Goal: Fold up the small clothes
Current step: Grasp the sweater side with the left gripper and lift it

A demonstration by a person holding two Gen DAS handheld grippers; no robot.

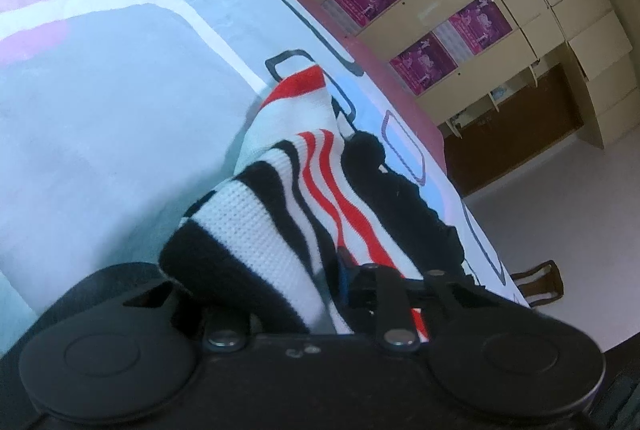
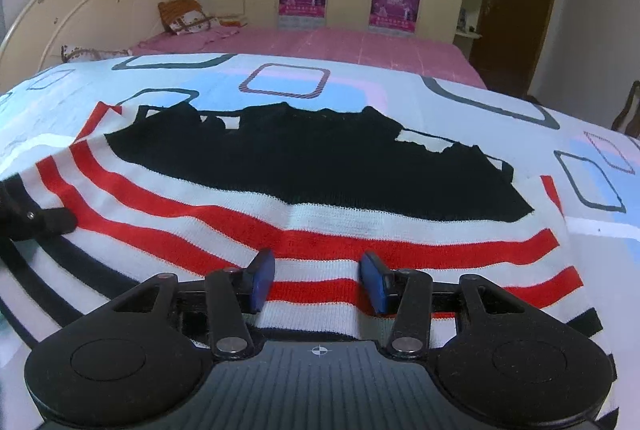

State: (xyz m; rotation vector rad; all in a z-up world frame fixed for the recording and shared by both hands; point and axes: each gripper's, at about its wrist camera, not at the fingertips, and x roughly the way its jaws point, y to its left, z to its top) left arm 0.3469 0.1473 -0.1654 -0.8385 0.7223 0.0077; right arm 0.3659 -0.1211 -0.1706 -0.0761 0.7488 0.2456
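Between the left gripper (image 1: pixel 344 282) fingers, mostly hidden, bunched striped knit sweater (image 2: pixel 304 190) is pinched. Right gripper (image 2: pixel 316 280) fingers spread above ribbed stripes on the bed (image 2: pixel 400 86).

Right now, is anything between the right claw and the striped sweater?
Nothing visible. The right claw is open directly over the striped sweater, which is spread on the bedsheet. Its blue fingertips have only knit fabric between them.

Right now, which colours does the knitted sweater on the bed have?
White with red and black stripes and a large black area; the striped sweater shows best in the right wrist view.
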